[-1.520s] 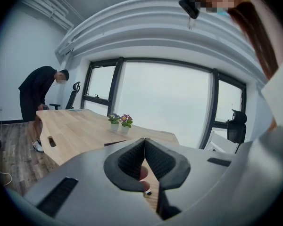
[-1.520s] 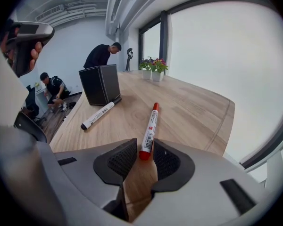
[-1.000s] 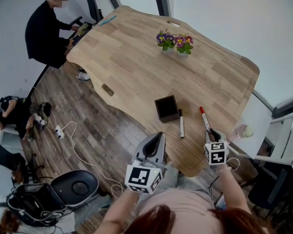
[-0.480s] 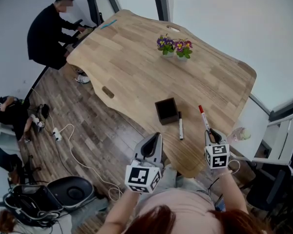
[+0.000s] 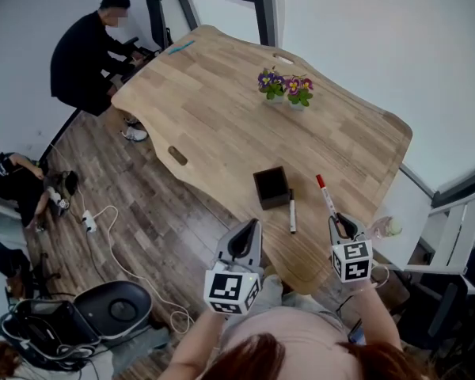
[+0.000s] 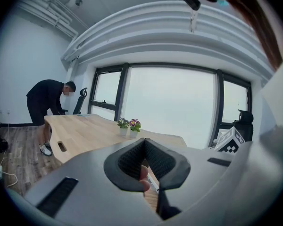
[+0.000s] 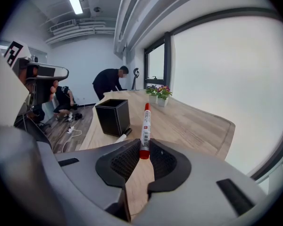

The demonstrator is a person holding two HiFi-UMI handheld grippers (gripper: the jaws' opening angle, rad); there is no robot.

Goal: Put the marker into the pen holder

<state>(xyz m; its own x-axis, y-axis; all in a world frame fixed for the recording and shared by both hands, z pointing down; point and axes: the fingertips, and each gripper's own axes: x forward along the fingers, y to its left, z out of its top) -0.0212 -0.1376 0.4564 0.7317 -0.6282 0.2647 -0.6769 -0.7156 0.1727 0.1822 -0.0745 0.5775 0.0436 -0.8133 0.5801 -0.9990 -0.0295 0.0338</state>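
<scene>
Left claw (image 6: 144,141) is pressed together with nothing pinched, hanging off the near edge of the bench (image 5: 222,93). The pen holder (image 5: 271,187), a black square box with an open top, sits ahead of it and a bit right. Just right of the holder a white pen with a black cap (image 5: 292,210) lies flat on the pale wood grain. Right claw (image 7: 142,160) is up off the bench, pinching the marker (image 7: 145,131) by its red tail end between ribbed black pads. Its white labelled barrel and red cap poke straight out ahead of the claw. From there the holder is ahead and left, well apart from the marker tip.
</scene>
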